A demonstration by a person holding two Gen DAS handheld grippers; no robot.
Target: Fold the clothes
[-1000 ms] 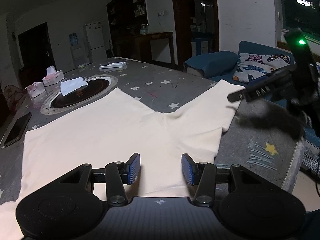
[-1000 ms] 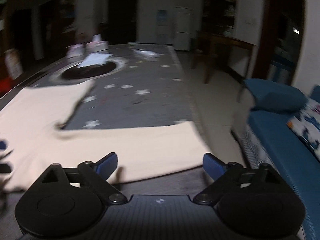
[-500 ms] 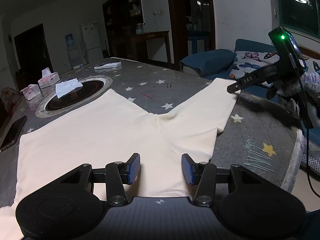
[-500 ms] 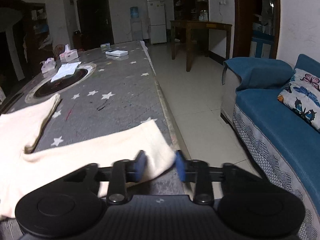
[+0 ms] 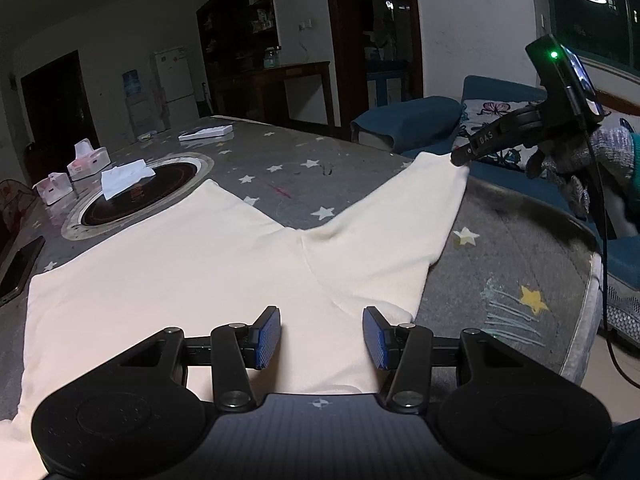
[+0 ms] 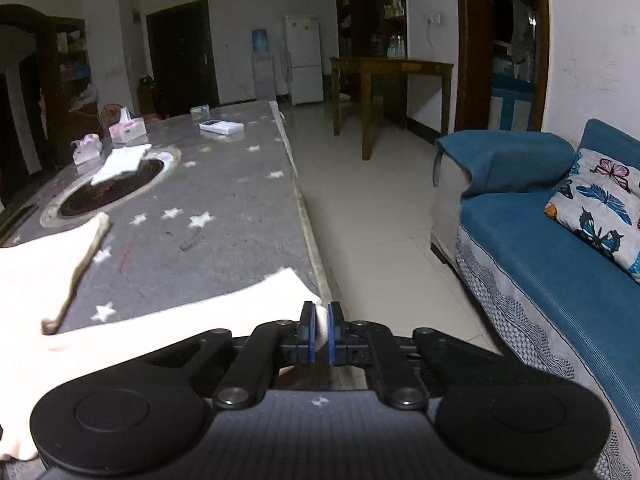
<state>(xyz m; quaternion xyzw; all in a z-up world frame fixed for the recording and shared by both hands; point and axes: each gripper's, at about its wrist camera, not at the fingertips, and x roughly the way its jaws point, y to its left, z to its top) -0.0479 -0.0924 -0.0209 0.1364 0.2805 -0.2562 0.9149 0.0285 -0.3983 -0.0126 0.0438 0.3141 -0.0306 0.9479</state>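
We've got the sleeve!
Our right gripper (image 6: 319, 332), marked "DAS", pinches the cream garment (image 5: 192, 276) at the desk (image 5: 516, 248) edge; left gripper (image 5: 321, 338) spread.

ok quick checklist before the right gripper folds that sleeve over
1. Right gripper shut on the sleeve cuff: ok.
2. Left gripper open, over the cream shirt near the shoulder, not holding it down: not ok if an anchor is wanted.
3. Shirt body flat on the star-print table: ok.
4. Fold path over the body free of clutter; tissue lies beyond it on the round cooktop: ok.
5. Other sleeve's position: cannot tell, out of view.
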